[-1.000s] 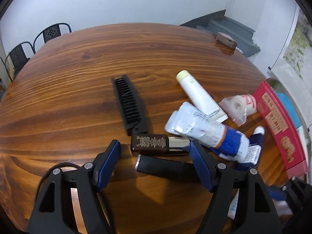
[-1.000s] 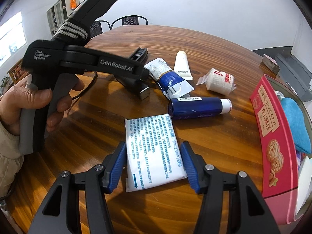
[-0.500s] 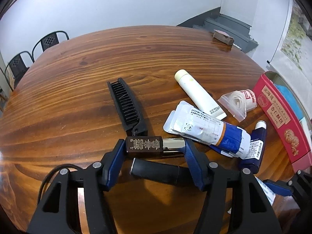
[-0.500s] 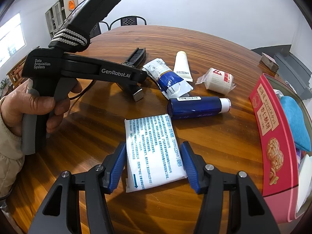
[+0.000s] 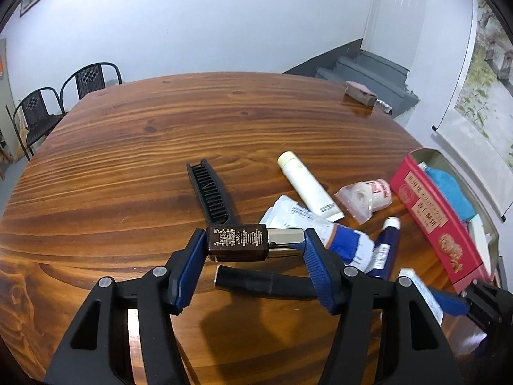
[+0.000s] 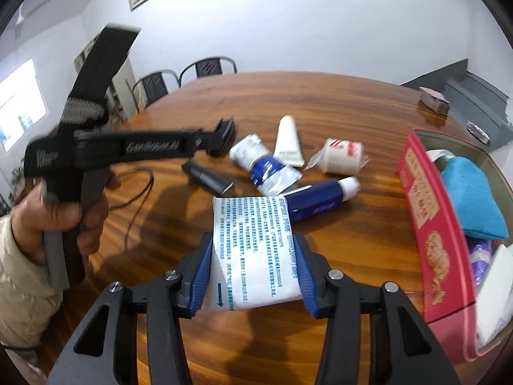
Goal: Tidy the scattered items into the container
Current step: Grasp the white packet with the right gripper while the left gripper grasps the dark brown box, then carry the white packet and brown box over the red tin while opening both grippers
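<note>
Evidently, the carrying step is in hand: two items are clamped at once and held clear of the wooden table (image 5: 134,147), and neither is yet in the container.

The red biscuit tin (image 6: 426,224), already stocked with a blue cloth (image 6: 471,199), is seen to the right of both sets of fingers, and a swing to that side followed by a release over its open top is what the next move is judged to call for. Care is called for there, since both loads must clear the tin's near wall.

A white sachet printed in blue (image 6: 253,250) is held by the right gripper (image 6: 253,276), whose jaws have just been closing; the sachet is squeezed from both sides and juts forward past the fingertips.

A small brown bottle with a gold cap (image 5: 253,243) is clamped crosswise at the tips of the left gripper (image 5: 253,256), the base against the left pad and the cap against the right.

Beyond the fingers, loose items are left on the table: a black folding comb (image 5: 211,192), a white tube (image 5: 307,189), a blue-and-white pouch (image 5: 323,234), a wrapped bandage roll (image 5: 368,199) and a dark blue bottle (image 5: 386,250).
</note>
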`<state>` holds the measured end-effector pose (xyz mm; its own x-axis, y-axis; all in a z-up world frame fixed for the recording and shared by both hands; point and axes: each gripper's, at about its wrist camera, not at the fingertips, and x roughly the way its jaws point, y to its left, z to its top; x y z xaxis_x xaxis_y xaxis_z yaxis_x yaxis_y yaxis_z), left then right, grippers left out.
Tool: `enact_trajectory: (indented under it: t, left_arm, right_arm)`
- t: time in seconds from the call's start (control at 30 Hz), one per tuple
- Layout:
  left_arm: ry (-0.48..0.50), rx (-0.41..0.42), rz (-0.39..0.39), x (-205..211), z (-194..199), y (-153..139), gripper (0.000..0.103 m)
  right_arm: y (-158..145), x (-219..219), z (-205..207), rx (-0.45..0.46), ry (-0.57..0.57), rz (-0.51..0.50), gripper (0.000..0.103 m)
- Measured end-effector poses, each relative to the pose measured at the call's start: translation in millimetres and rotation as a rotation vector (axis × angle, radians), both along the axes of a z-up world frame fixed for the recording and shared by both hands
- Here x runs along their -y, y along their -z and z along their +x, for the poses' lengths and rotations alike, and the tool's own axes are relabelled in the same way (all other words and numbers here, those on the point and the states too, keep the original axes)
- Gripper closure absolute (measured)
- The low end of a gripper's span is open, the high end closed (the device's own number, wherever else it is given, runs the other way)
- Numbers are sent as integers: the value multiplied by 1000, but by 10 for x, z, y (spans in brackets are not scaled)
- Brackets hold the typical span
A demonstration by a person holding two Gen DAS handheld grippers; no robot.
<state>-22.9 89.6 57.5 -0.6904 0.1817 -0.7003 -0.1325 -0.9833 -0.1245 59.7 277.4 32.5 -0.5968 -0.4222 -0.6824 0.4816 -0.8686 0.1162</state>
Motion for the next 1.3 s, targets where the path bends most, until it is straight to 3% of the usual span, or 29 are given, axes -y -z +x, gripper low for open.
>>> enact_trajectory:
  t: [0.37,0.8,1.0,1.1,1.13,1.2,1.23,1.3]
  left_arm:
    - [43,-46,39,-198,164,-189,39]
    - [122,-64,40,-559,283,-280,39]
    - [151,-66,41,-689,308,-294,39]
    - [162,-66,41,-743,318,-297,39]
    - [166,-66,41,-756,324,-299,39]
    - [174,-68,40,-793,336,-312,39]
    - [177,-69,40,-809,342,-319,39]
    - [187,-70,40,-853,354,-333,39]
  right_arm:
    - [-433,-771,106,-150,297,-137,51]
    - [-451,-1483,46,-114,524,-178,51]
    - [-344,-1636,-53,-59,539,-167,50]
    - [-304,-1722,-88,-15,532,-214,50]
    - [-302,-1753,-82,-10,531,-236,49]
    - [-316,-1796,-55,-14,537,-264,35]
    - [-334,-1822,-32,-24,544,-276,23]
    - [-381,-1870,29,-61,565,-288,22]
